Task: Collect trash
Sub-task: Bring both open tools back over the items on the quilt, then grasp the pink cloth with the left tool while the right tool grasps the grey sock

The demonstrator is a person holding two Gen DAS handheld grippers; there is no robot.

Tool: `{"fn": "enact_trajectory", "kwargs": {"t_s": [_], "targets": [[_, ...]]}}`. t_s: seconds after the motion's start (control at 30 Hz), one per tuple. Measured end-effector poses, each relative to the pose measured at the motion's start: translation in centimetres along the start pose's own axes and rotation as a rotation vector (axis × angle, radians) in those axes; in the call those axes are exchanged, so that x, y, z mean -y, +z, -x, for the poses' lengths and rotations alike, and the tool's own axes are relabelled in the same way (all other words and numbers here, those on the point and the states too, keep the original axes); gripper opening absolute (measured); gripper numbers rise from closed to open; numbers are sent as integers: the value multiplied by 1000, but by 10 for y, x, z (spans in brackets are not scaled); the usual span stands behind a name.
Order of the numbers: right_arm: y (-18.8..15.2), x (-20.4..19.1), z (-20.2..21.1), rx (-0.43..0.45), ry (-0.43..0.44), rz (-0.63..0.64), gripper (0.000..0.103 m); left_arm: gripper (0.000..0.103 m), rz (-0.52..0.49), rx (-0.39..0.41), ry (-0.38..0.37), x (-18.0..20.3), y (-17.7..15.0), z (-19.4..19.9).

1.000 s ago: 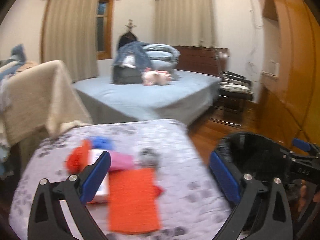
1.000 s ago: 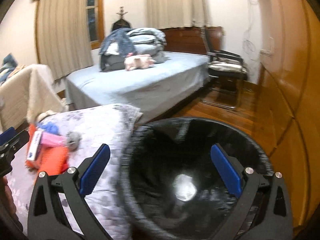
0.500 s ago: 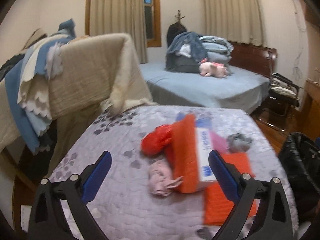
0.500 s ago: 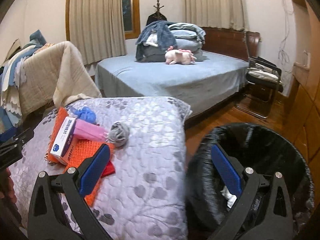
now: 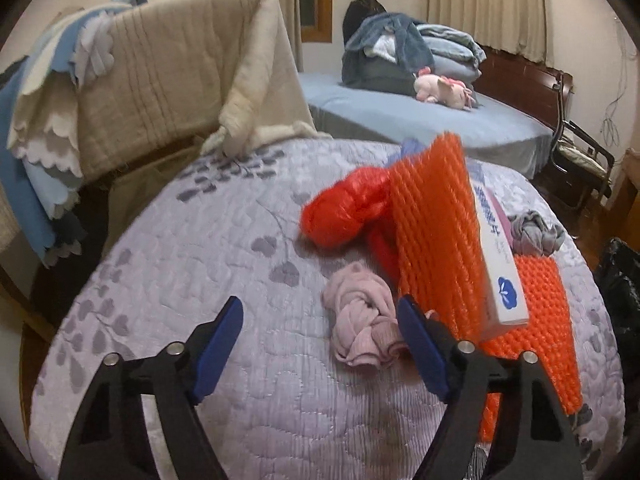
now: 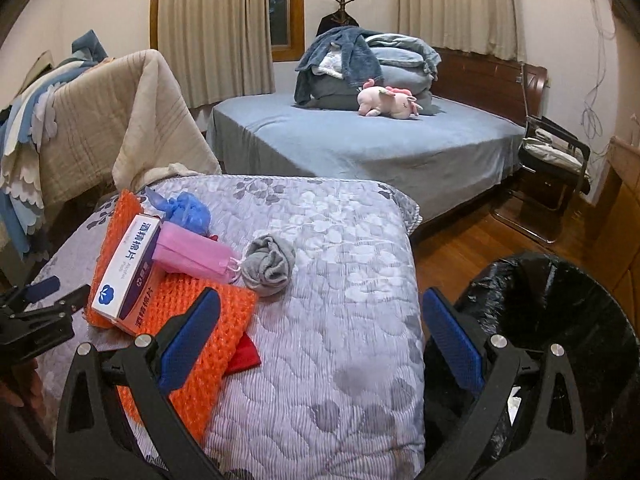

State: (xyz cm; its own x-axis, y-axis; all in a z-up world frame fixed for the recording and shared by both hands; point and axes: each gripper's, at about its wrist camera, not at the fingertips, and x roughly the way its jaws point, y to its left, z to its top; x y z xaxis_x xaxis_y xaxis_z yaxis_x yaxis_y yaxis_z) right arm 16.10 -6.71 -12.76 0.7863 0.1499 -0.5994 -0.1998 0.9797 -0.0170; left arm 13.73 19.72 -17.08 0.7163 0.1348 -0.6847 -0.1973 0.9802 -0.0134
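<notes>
On the quilted table [image 5: 208, 264] lie an orange foam net [image 5: 436, 240], a red plastic bag [image 5: 344, 210], a white box [image 5: 500, 264], a pink rolled cloth [image 5: 362, 316] and a grey sock ball [image 5: 536, 232]. My left gripper [image 5: 320, 352] is open and empty, just short of the pink cloth. In the right wrist view the same pile shows: the box [image 6: 128, 268], a pink packet [image 6: 192, 254], a blue bag [image 6: 186, 208], the grey sock ball [image 6: 270, 264]. My right gripper [image 6: 318, 344] is open and empty over the table's right edge. The black-lined bin [image 6: 560, 320] stands at the right.
A chair draped with blankets [image 5: 152, 80] stands left of the table. A blue bed [image 6: 360, 140] with folded bedding and a pink plush toy [image 6: 388, 102] is behind. A metal chair [image 6: 556, 160] and wooden floor [image 6: 460, 248] lie to the right.
Both grippers swung left, away from the bin and toward the table. The left one moved in close to the pink cloth and orange net. Both stayed open.
</notes>
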Motion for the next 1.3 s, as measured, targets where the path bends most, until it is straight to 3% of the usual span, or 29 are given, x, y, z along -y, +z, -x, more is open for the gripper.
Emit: {"fn": "enact_trajectory", "kwargs": {"t_s": [0.2,0.27,0.3,0.57,0.7,0.83,1.13,1.2,1.27,1.3], "targets": [[2,-5,-12,-13,4,5,98,58,10,-53,-86,6,-1,-15],[3,-6,-16,-19,9,5,98,39,7,-64,-128,10,-1,-18],[3,-8,-18,-20,12,4,98,35,6,-65,-149,11,0,-18],[11,-14,-35,-27,25,-7,97,31,91,-13,-149,-8,4,-5],[15,-16,-50,-43,23,-13,96,31,70,19,-115,-11,10,1],[18,-19,-71,-84,20,-4,80,31,39,38,-90,-7,15,-2],[19,-32,-101,-161,54,26,73,31,34,48,-77,-5,22,-9],[18,-35,-104,-180,77,34,68,31,29,52,-76,-4,23,-9],[18,-39,-106,-194,116,46,48,31,22,57,-75,-3,23,-8],[17,-41,-106,-197,137,53,43,31,21,58,-75,-2,23,-7]]}}
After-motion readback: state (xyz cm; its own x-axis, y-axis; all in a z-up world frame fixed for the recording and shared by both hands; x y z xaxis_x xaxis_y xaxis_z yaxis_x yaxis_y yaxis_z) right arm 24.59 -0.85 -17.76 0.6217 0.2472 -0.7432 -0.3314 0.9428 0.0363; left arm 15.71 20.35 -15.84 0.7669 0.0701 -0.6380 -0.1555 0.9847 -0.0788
